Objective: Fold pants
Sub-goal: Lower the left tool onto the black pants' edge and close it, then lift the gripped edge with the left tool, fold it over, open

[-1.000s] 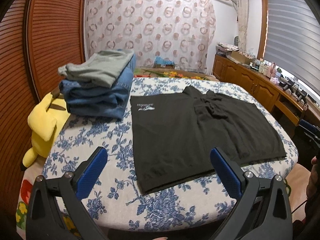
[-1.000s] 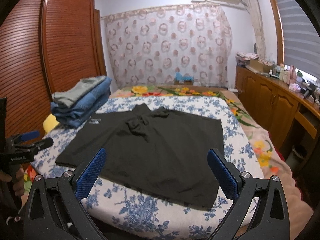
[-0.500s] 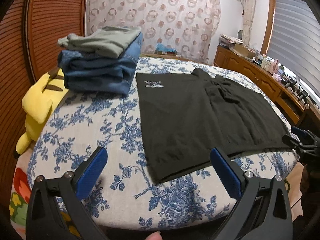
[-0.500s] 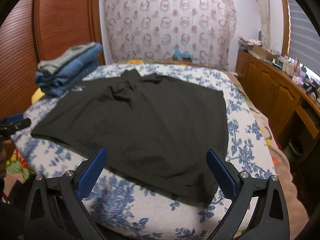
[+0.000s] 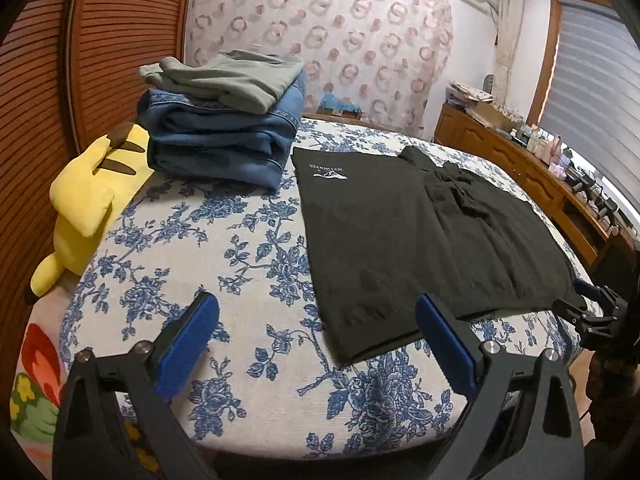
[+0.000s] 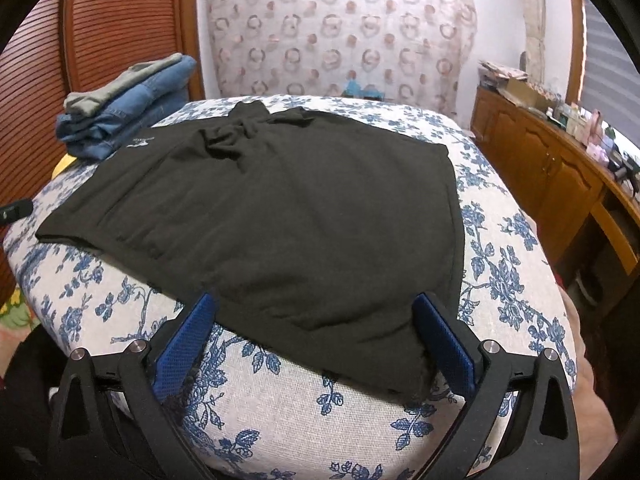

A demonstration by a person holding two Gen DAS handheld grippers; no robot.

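Because the black pants [image 6: 280, 216] lie spread flat across the floral bed [image 5: 192, 264], we bring both grippers in at the near hem: left gripper [image 5: 316, 320] wide open at its 1 o'clock corner, right gripper [image 6: 314, 322] wide open, straddling the edge, ready to pinch.

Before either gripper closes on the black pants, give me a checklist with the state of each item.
1. Left gripper open: ok, fingers spread wide.
2. Right gripper open: ok, fingers spread wide.
3. Black pants spread flat on the bed: mostly ok; fabric is bunched near the far middle.
4. Near edge of the pants between the right gripper's fingers: ok.
5. Near left corner of the pants between the left gripper's fingers: ok, though whether it is within reach, cannot tell.
6. Folded clothes stack apart from the pants: ok, a strip of bedcover shows between them.
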